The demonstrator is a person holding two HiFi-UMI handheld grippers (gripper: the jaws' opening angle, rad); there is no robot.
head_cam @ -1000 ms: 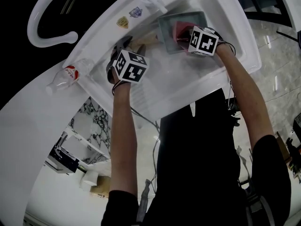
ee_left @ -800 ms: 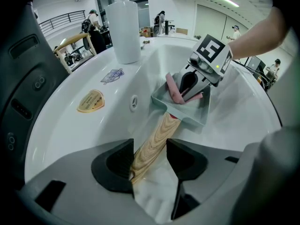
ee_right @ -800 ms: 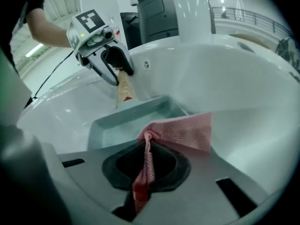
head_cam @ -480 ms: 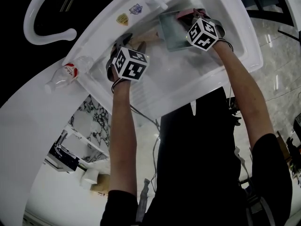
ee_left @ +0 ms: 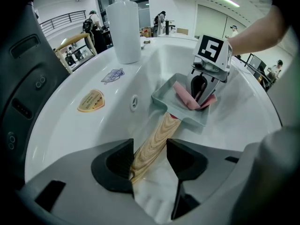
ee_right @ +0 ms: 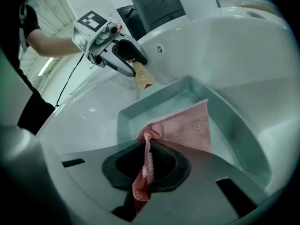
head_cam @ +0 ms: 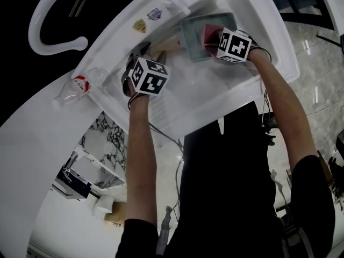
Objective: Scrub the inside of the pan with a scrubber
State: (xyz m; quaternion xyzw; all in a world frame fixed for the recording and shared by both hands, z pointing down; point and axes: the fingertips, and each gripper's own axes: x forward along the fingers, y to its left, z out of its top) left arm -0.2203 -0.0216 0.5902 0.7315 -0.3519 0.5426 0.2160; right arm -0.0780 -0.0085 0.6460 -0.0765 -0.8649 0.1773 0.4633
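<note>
Pink mesh scrubber (ee_right: 187,128), pinched in my right gripper (ee_right: 147,168), lies inside the pan (head_cam: 189,36) at one o'clock in the sink (head_cam: 242,85), my left gripper (ee_left: 149,161) clamping the wooden handle (ee_left: 154,142); mid-scrub, I judge, needing a firm stroke next.

Pan (head_cam: 189,35) in the sink (head_cam: 217,93) — scrubber (ee_right: 187,125) inside it; bottle (head_cam: 75,85) on the rim, seemingly lying down.
</note>
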